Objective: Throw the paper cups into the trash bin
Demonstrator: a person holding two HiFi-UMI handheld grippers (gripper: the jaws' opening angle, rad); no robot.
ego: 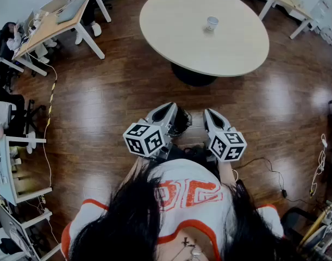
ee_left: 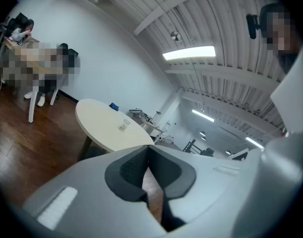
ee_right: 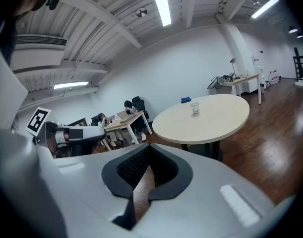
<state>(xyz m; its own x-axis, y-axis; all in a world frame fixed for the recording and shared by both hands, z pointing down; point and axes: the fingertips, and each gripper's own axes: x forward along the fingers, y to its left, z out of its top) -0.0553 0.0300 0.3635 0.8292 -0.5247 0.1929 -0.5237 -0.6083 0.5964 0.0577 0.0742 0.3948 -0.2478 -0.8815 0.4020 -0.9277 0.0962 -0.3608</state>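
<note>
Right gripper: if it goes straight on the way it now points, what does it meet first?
Probably the near edge of the round table, or the wooden floor before it; depth is unclear.

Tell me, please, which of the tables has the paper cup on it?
The big round table straight ahead: the cup stands upright near its middle. The other tables, at the room's edges, are rectangular desks.
</note>
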